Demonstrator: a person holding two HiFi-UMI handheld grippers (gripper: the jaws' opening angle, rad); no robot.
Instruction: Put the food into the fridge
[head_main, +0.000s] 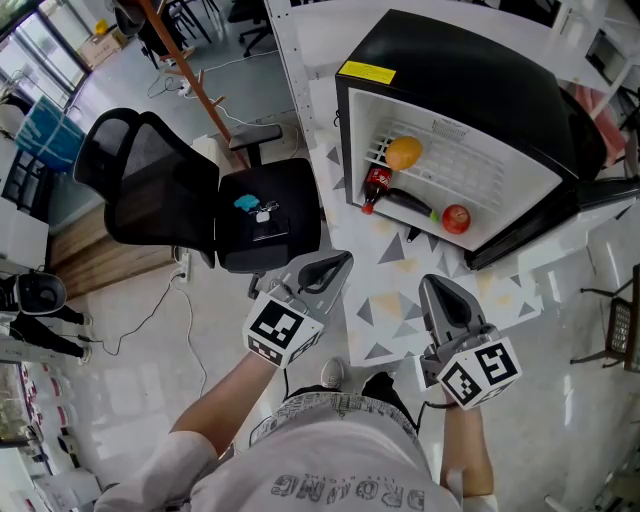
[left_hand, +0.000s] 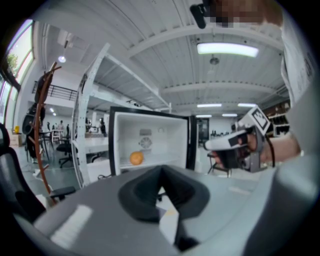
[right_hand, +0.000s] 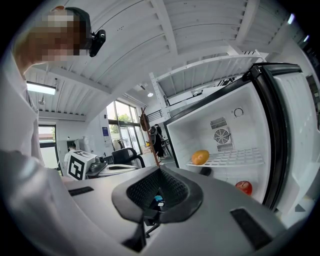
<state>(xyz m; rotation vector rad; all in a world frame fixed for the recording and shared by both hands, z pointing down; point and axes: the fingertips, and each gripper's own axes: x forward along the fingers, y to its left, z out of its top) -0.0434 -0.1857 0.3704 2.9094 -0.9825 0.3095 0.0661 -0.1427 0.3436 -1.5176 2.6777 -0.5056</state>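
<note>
A black mini fridge (head_main: 480, 90) stands open on the patterned table. On its wire shelf lies an orange fruit (head_main: 404, 152); a cola bottle (head_main: 385, 196) and a red apple (head_main: 456, 218) lie on its floor. My left gripper (head_main: 341, 260) is shut and empty, held short of the fridge's left side. My right gripper (head_main: 429, 284) hovers in front of the opening, its jaws together with nothing between them. The left gripper view shows its shut tips (left_hand: 161, 172), the fridge (left_hand: 150, 137) and the fruit (left_hand: 136, 158). The right gripper view shows its tips (right_hand: 159, 171), the fruit (right_hand: 200, 157) and the apple (right_hand: 244, 187).
The fridge door (head_main: 600, 192) is swung out to the right. A black office chair (head_main: 160, 190) stands to the left of the table, with a small blue item (head_main: 246, 203) on its seat. Cables trail on the floor (head_main: 150, 300).
</note>
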